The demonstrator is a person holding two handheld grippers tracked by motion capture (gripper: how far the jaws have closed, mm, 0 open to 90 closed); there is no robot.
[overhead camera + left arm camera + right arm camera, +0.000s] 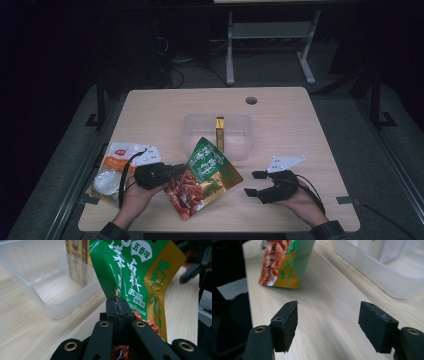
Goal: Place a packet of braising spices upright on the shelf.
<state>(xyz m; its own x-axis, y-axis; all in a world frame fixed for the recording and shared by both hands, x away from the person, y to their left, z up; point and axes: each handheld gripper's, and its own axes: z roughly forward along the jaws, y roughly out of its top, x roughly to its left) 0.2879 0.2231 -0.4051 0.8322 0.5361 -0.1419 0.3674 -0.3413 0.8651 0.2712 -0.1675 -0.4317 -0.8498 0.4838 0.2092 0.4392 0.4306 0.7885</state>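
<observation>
We see two tools on one wooden table (280, 107). The left tool (172, 172) has its jaws pressed together on the edge of one green and yellow snack pouch (205, 177), held up near the table's middle, just in front of one clear plastic box (192, 127). One slim yellow packet (220, 132) stands inside that box. The right tool (256, 183) rests at the near right with its jaws apart and nothing between them. One more snack bag (115, 157) lies at the near left edge.
</observation>
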